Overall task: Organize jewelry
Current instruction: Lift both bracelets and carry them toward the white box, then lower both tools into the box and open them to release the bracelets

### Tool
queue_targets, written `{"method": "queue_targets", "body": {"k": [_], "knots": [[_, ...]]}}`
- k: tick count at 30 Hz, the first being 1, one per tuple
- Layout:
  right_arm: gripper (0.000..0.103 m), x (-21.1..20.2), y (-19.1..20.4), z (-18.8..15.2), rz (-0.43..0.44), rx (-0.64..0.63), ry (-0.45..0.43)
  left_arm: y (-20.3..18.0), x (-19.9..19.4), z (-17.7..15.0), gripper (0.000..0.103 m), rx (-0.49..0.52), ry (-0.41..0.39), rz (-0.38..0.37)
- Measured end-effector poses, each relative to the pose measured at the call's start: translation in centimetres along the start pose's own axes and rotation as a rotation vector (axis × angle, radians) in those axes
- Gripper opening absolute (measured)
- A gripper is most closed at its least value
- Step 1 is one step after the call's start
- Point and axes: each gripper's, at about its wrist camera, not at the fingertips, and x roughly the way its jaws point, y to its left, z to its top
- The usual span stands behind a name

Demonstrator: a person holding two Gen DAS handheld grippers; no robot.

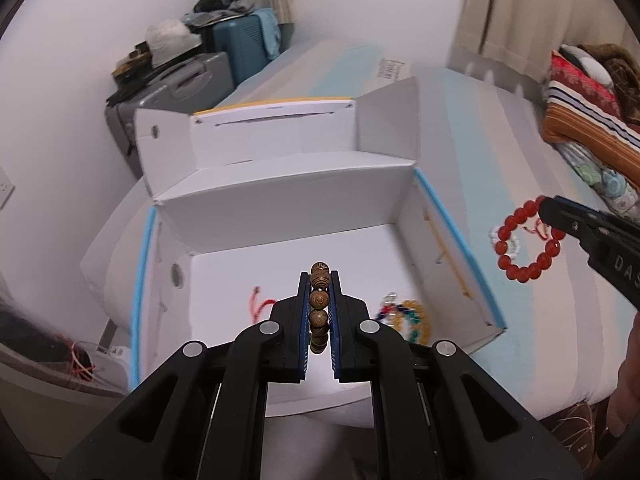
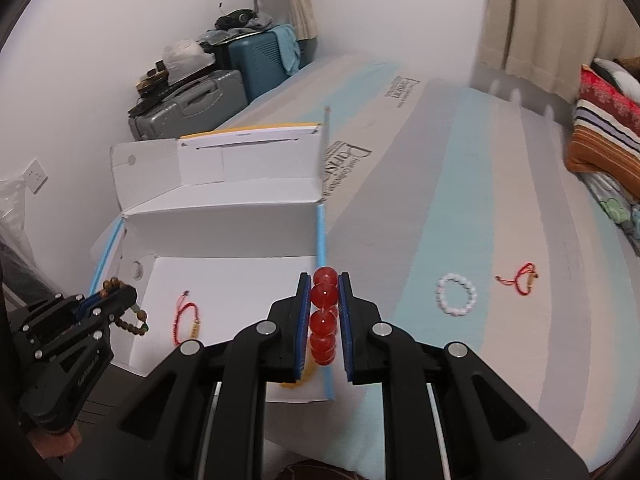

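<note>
My left gripper (image 1: 319, 276) is shut on a brown wooden bead bracelet (image 1: 319, 300) and holds it above the open white box (image 1: 280, 256). In the right wrist view the same gripper (image 2: 116, 286) hangs over the box's left wall. My right gripper (image 2: 325, 280) is shut on a red bead bracelet (image 2: 324, 312), above the box's right blue edge (image 2: 322, 240). In the left wrist view it (image 1: 540, 204) holds the red bracelet (image 1: 524, 248) in the air right of the box. A red cord bracelet (image 2: 186, 316) and a multicoloured bead bracelet (image 1: 404, 316) lie in the box.
A white bead bracelet (image 2: 456, 294) and a red cord bracelet (image 2: 520, 280) lie on the striped bed (image 2: 500, 200) right of the box. Suitcases (image 2: 224, 92) stand against the far wall. Folded blankets (image 2: 604, 132) lie at the far right.
</note>
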Motion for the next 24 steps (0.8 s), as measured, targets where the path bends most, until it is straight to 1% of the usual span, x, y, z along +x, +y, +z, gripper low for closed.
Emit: {"method": "queue_targets", "body": {"k": [5, 12, 17, 24], "knots": [[0.013, 1.2, 2.1, -0.6, 0.024, -0.021, 0.022, 2.3, 0.3, -0.1, 0.007, -0.037, 0.017, 0.032], [0.013, 2.4, 3.5, -1.2, 0.036, -0.035, 0.045, 4.6, 1.3, 0.1, 0.007, -0.086, 0.036, 0.042], [0.013, 3.7, 3.9, -1.4, 0.032, -0.038, 0.07, 5.7, 2.3, 0.2, 0.007, -0.106, 0.057, 0.04], [0.013, 6.3, 4.8, -2.4, 0.033, -0.05, 0.127, 6.4, 4.2, -0.3, 0.007, -0.12, 0.092, 0.039]]}}
